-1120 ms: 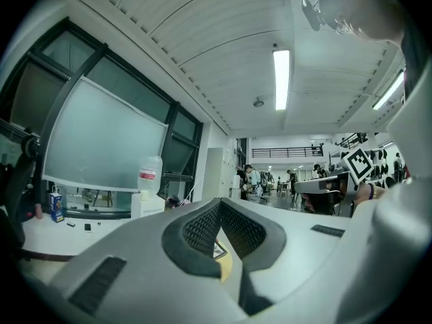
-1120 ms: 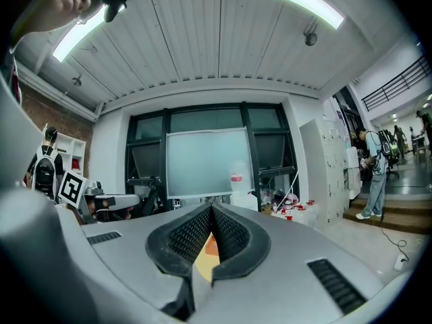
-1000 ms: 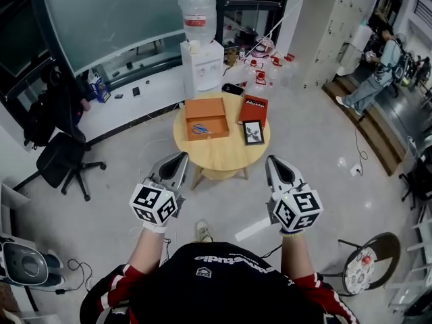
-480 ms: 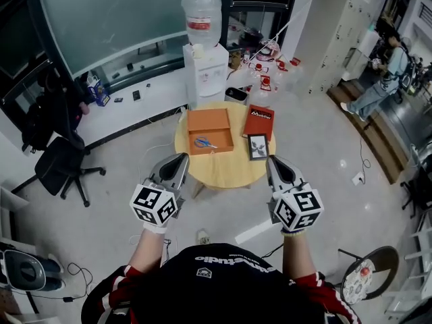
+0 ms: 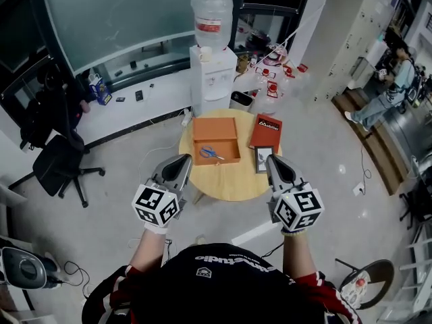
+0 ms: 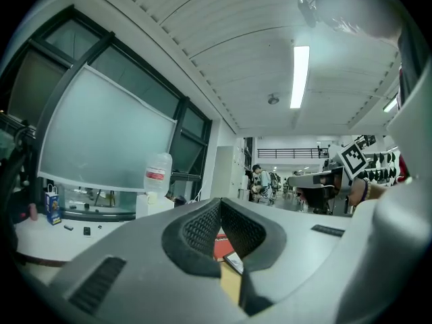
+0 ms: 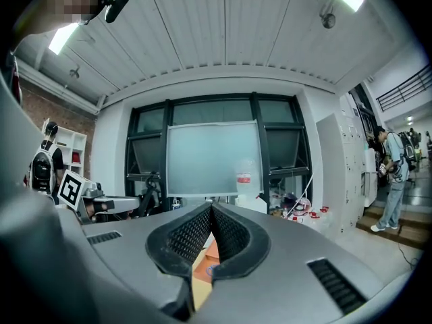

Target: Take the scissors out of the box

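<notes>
Blue-handled scissors (image 5: 212,153) lie inside an open orange box (image 5: 216,140) on a round wooden table (image 5: 228,175), seen in the head view. My left gripper (image 5: 181,163) is held in the air before the table's near left edge, and its jaws meet at the tips with nothing between them. At the table's near right edge my right gripper (image 5: 274,163) is shut and empty too. In the left gripper view my left gripper (image 6: 220,202) points level over the table. A sliver of the orange box (image 7: 210,251) shows below my right gripper (image 7: 211,209) in the right gripper view.
A red book (image 5: 266,131) and a small framed picture (image 5: 263,159) lie on the table's right side. A water dispenser (image 5: 210,63) stands behind the table, an office chair (image 5: 57,166) to the left. A person (image 5: 385,93) walks at the far right.
The table with the box has come nearer and shifted right in the head view as I walk toward it. Both grippers keep the same shut pose.
</notes>
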Available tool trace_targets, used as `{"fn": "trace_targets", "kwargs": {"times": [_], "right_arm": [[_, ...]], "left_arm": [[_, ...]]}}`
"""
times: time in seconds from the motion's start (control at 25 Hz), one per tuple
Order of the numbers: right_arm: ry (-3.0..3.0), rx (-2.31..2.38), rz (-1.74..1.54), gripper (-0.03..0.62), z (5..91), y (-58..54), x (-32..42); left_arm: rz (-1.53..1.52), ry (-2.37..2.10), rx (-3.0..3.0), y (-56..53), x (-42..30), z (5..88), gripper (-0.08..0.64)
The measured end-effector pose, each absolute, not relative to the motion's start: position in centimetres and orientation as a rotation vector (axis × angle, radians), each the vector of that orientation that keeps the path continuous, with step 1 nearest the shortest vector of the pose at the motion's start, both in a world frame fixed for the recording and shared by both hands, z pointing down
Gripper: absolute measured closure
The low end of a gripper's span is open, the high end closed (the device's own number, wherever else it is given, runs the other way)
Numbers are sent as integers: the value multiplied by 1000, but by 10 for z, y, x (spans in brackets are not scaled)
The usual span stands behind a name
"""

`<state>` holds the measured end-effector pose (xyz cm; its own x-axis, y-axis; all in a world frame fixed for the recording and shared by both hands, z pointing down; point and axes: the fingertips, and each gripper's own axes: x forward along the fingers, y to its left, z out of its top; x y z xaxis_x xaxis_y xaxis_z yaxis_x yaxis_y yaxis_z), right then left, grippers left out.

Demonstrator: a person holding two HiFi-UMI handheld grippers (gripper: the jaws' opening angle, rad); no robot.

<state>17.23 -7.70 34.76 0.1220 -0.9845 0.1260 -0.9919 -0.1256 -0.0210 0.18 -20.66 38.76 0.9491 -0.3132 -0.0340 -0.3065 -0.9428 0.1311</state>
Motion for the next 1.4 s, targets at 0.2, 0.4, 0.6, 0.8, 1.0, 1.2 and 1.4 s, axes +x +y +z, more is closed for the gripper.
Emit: {"fn": "trace_targets", "kwargs": {"times": [0.2, 0.4, 0.6, 0.8, 1.0, 1.2, 1.4], "right_arm": [[-2041, 2273, 173, 565, 352, -108, 170], [-2045, 2252, 165, 565, 353, -134, 166], [-2042, 2242, 179, 565, 360, -144, 168], [-2027, 2252, 192, 565, 363, -149, 173], [-2054, 2239, 200, 566, 368, -153, 177], [-2105, 2203, 205, 565, 374, -164, 189], [-2199, 2126, 180, 565, 370, -188, 204]], "left_arm": [[-82, -483, 2965, -231, 0, 395, 543], [-91, -486, 2956, -252, -4, 399, 543], [-94, -494, 2952, -267, -1, 404, 543], [-89, -487, 2945, -273, 2, 408, 543], [-82, -510, 2949, -275, 7, 409, 543], [-75, -566, 2949, -278, 15, 410, 543], [-83, -664, 2941, -285, 27, 407, 543]]}}
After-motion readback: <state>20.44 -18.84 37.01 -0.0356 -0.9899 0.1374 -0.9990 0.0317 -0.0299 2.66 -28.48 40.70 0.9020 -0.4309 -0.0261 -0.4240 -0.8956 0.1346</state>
